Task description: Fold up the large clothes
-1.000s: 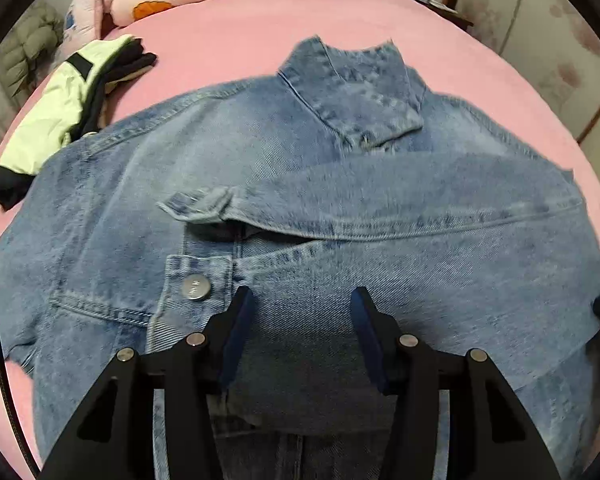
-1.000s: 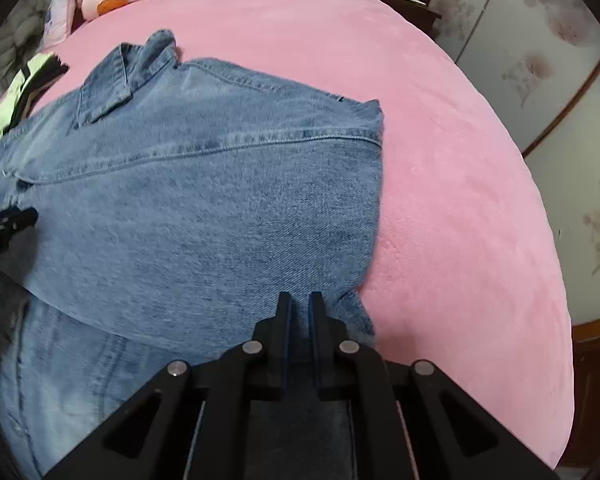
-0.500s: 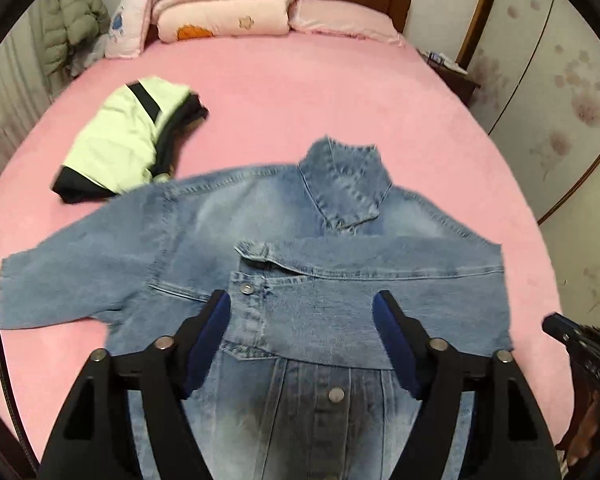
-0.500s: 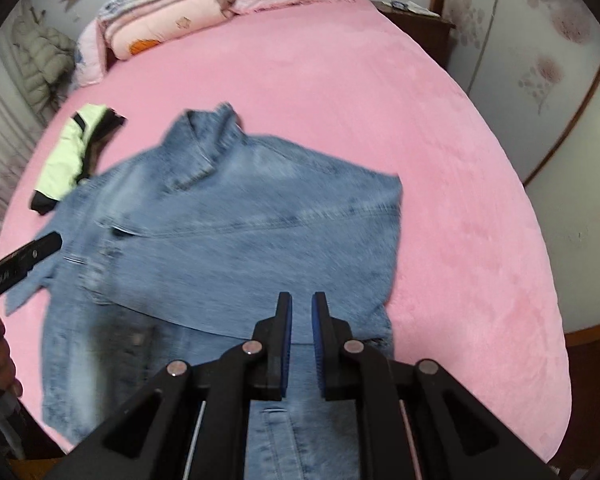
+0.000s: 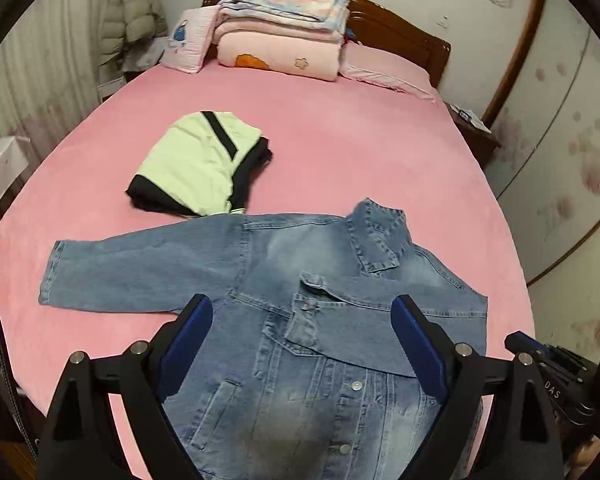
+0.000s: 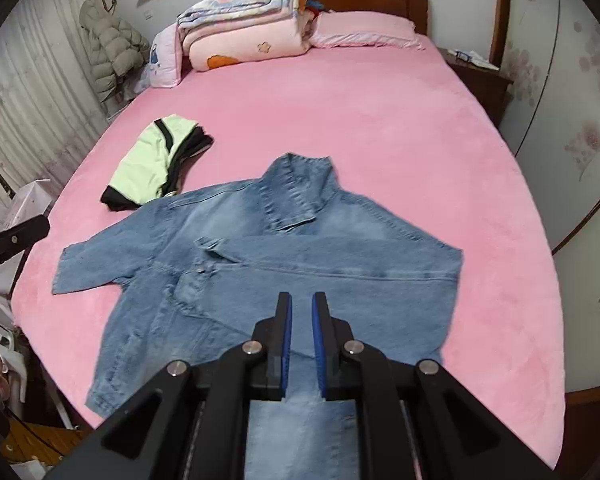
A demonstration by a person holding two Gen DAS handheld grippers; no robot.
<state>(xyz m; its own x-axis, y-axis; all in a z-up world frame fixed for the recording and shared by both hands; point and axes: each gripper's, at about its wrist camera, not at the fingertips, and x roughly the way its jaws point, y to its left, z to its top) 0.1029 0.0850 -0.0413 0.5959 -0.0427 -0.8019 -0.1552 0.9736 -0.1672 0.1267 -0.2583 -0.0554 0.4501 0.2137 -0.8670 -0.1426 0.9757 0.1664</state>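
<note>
A blue denim jacket (image 5: 300,248) (image 6: 340,240) lies front up on the pink bed (image 5: 340,140), collar (image 5: 376,240) toward the headboard. One sleeve is folded across its chest (image 5: 400,300). The other sleeve (image 5: 140,276) lies spread out to the left. My left gripper (image 5: 300,300) hangs high above the jacket's lower front; its jaws are opening wide and hold nothing. Over the jacket's near hem hovers my right gripper (image 6: 302,296), shut and empty, with only a thin slit between its pads.
A folded light-green and black garment (image 5: 196,164) (image 6: 156,164) lies just beyond the spread sleeve. Folded quilts (image 5: 284,32) and a pillow (image 6: 364,32) sit by the wooden headboard. A nightstand (image 5: 472,128) stands right of the bed, a puffer coat (image 6: 112,48) hangs left.
Both grippers have risen well away from the jacket, so the whole bed shows. The left jaws have spread much wider. The right jaws stay shut, and the jacket lies still.
</note>
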